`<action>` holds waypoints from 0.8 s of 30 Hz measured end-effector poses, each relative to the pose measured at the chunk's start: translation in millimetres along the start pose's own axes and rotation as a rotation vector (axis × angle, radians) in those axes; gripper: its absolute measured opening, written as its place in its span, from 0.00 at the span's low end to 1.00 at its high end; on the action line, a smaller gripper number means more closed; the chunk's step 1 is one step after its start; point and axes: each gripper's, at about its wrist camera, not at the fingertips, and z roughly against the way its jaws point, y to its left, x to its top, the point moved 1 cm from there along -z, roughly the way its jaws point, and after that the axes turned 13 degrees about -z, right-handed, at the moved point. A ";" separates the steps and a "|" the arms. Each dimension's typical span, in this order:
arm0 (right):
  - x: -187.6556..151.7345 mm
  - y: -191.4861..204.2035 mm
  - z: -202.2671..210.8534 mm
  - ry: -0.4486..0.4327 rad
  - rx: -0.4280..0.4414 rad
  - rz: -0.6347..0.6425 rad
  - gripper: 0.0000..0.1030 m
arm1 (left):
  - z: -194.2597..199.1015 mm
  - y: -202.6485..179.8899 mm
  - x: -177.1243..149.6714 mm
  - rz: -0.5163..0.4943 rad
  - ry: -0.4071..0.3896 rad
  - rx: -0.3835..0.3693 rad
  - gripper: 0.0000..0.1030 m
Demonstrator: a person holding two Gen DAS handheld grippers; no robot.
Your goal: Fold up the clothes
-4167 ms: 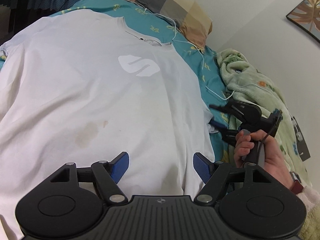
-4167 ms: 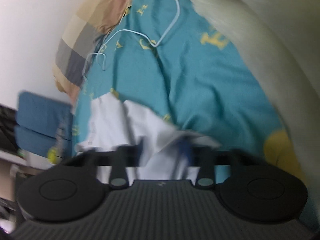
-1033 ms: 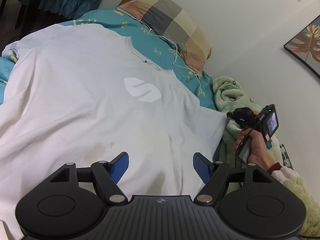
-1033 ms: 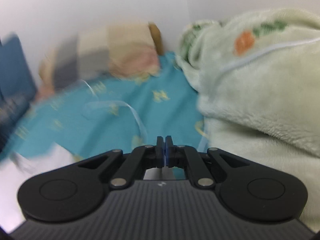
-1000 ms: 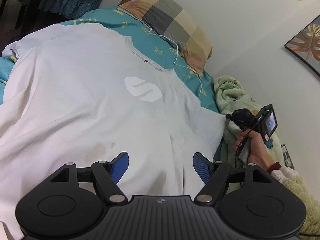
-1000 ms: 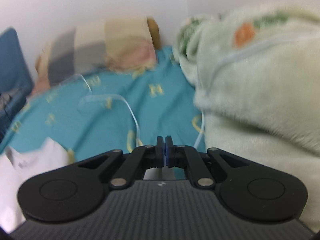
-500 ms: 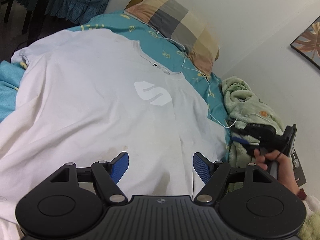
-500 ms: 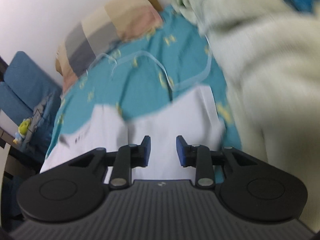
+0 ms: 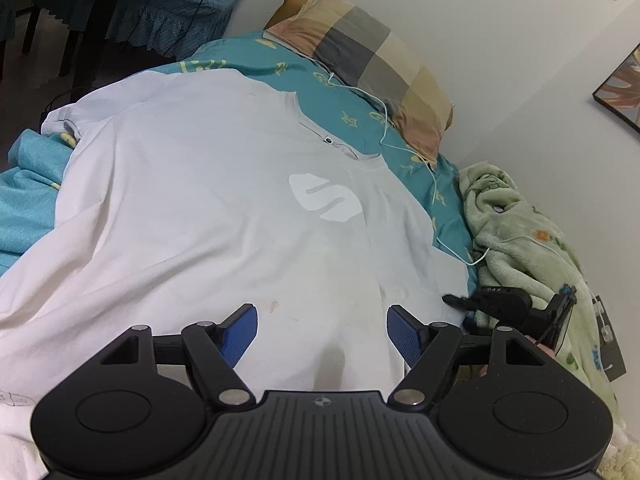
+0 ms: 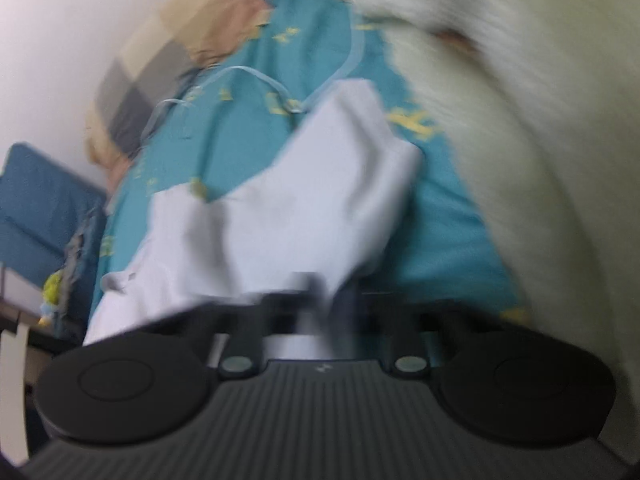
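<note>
Plainly, we saw the white T-shirt spread flat on the bed, collar far; our left claw gaped empty above its hem, while the right claw, nearer the sleeve, blurred beyond telling.

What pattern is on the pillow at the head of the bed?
The pillow has large checks of beige, grey and pink, clearest from the left wrist.

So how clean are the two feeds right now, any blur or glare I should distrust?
Left wrist view: sharp, evenly lit, no glare; the white T-shirt and left gripper read clearly, with fisheye bending at the edges. Right wrist view: heavy motion blur; right gripper fingers smear over the sleeve, so their state is unreadable.
</note>
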 end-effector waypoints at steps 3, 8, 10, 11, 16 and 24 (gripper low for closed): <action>1.4 25.9 24.3 -0.123 -0.028 0.111 0.05 | -0.8 2.6 1.8 0.007 -0.002 0.000 0.72; 13.9 15.0 18.6 -0.159 -0.190 0.183 0.05 | 2.2 9.9 5.9 0.030 -0.015 0.004 0.72; 12.3 6.3 11.9 -0.073 -0.214 0.189 0.07 | 5.7 13.2 8.6 0.036 -0.023 0.008 0.72; 8.7 8.0 15.0 -0.046 -0.216 0.211 0.07 | 7.9 14.6 10.3 0.036 -0.025 0.014 0.72; -16.7 21.1 68.1 0.020 -0.175 0.260 0.36 | 28.0 16.8 16.5 -0.050 0.008 0.106 0.72; -122.1 22.0 176.6 0.279 -0.065 0.469 0.46 | 112.8 59.0 20.6 -0.142 0.175 0.194 0.80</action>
